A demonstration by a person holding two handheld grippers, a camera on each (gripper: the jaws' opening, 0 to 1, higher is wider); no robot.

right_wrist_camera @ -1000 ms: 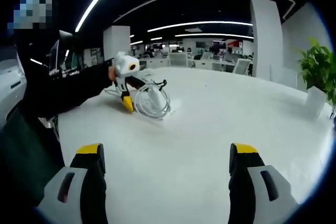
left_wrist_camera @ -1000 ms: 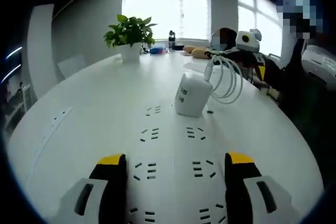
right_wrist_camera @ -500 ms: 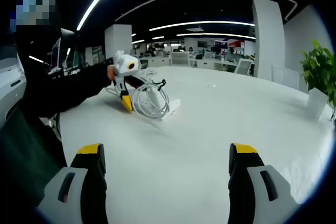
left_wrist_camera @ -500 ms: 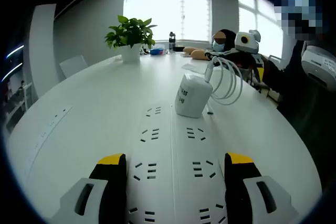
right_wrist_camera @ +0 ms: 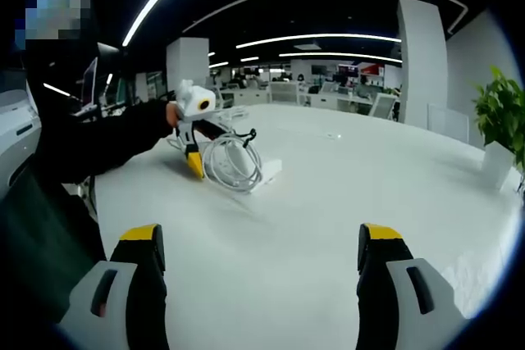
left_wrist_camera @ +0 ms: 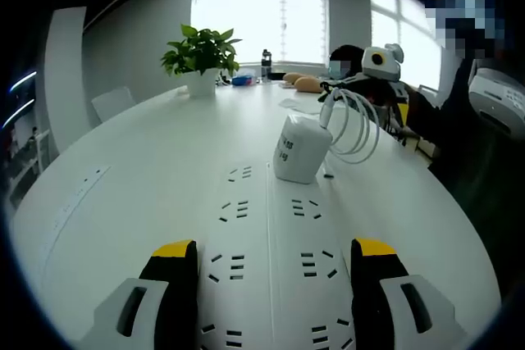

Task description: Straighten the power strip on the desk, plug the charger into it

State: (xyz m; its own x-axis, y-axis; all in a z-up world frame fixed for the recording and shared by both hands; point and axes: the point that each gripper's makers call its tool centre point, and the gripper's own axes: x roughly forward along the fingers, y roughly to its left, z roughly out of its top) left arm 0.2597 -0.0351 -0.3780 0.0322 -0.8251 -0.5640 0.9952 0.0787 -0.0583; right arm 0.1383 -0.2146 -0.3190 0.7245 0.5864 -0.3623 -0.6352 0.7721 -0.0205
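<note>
Power strip [left_wrist_camera: 269, 243] runs lengthwise away between left claw [left_wrist_camera: 267, 264] jaws.

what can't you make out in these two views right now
- Left gripper view: the power strip's near end, cut off by the bottom edge between the left gripper's jaws.
- Left gripper view: print on the charger, too small.
- Right gripper view: the charger behind the cable coil.
</note>
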